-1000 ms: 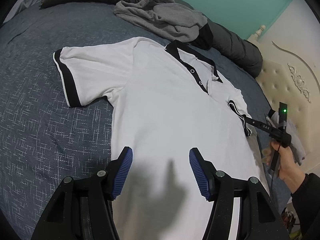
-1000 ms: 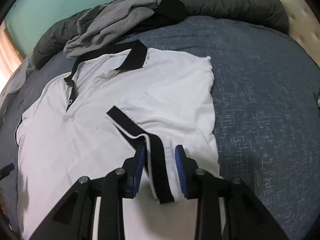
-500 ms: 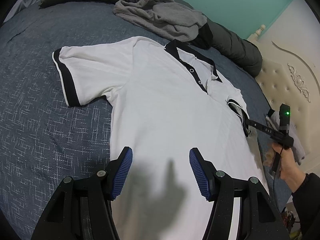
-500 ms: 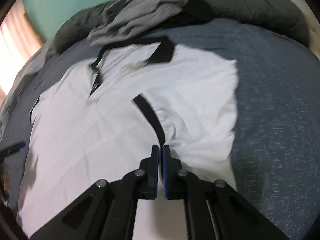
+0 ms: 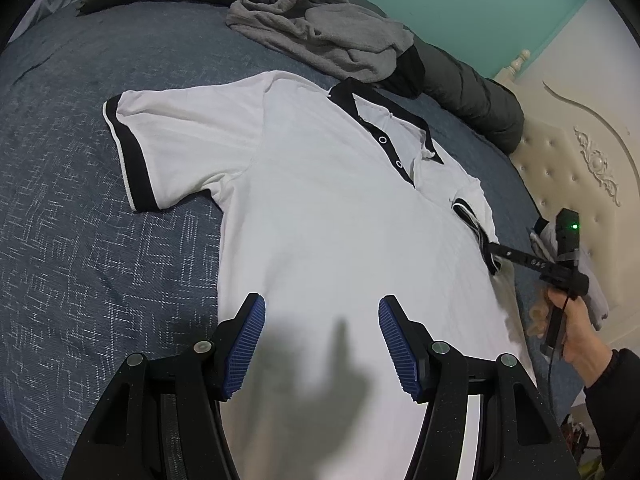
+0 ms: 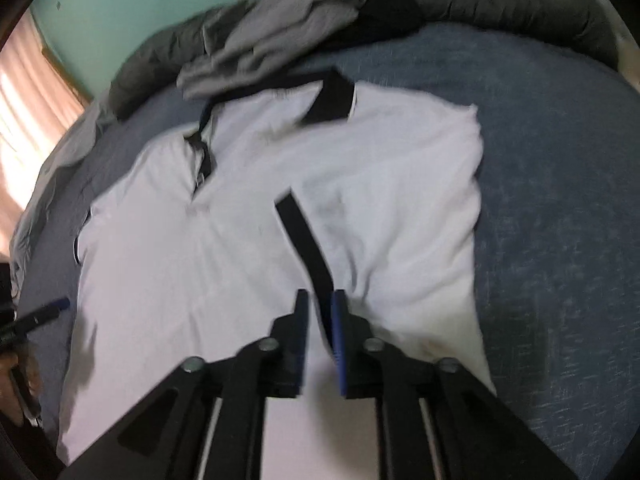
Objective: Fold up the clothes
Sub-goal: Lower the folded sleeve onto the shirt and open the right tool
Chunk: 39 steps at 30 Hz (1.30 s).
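A white polo shirt [image 5: 320,216] with black collar and sleeve bands is lying face up on the blue bed [image 5: 80,240], one sleeve [image 6: 400,216] folded in over the chest. The right gripper [image 6: 320,320] is opening its fingers, with the black sleeve band [image 6: 304,248] running between them (the blur hides whether the pads are touching it). The left gripper [image 5: 320,340] is hovering over the shirt's lower part, fingers spread wide and holding nothing. A grey garment [image 5: 320,36] is lying crumpled beyond the collar, against a dark rolled duvet [image 5: 472,96].
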Each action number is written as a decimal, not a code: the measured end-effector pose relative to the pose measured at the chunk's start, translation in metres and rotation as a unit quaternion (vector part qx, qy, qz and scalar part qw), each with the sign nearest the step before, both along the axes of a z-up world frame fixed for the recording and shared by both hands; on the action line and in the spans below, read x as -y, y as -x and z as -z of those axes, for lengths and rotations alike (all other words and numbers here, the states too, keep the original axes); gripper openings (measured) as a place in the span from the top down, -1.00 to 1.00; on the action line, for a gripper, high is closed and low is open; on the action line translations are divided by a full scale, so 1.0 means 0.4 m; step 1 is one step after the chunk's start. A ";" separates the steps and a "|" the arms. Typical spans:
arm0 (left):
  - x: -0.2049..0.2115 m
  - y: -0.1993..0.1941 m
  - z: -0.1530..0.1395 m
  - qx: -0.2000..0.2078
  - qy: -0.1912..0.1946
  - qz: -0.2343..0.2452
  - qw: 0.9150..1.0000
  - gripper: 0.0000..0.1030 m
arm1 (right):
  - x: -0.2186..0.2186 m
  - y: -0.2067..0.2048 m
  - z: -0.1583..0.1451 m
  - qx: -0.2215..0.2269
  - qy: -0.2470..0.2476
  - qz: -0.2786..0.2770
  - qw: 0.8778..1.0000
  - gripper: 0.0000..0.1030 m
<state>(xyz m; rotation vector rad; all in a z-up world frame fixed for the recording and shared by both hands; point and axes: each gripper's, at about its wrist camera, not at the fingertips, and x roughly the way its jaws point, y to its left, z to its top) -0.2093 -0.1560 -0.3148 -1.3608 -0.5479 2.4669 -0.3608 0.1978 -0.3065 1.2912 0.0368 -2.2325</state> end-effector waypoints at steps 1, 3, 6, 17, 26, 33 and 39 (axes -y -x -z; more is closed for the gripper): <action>0.001 0.000 0.000 0.000 0.000 -0.001 1.000 -0.23 | 0.008 0.000 -0.012 -0.009 0.003 -0.002 1.000 0.26; 0.002 0.000 0.000 0.000 -0.001 -0.001 1.000 -0.23 | 0.034 0.006 -0.027 -0.020 0.004 -0.013 1.000 0.22; 0.003 0.001 0.001 0.001 -0.001 -0.001 1.000 -0.23 | 0.090 0.029 -0.024 -0.032 -0.021 -0.027 0.999 0.21; 0.006 0.002 0.005 0.004 -0.003 0.000 1.000 -0.23 | 0.173 0.094 0.066 -0.034 -0.088 -0.047 0.994 0.66; 0.000 0.001 0.007 0.004 -0.003 0.002 1.000 -0.23 | 0.176 0.080 0.054 -0.021 -0.042 -0.089 0.995 0.82; -0.002 0.002 0.011 0.006 -0.002 0.004 1.000 -0.23 | 0.074 0.090 -0.008 0.003 0.044 -0.041 0.998 0.22; -0.001 0.001 0.010 0.006 -0.003 0.002 1.000 -0.23 | -0.089 0.156 -0.073 -0.030 0.079 0.060 0.995 0.22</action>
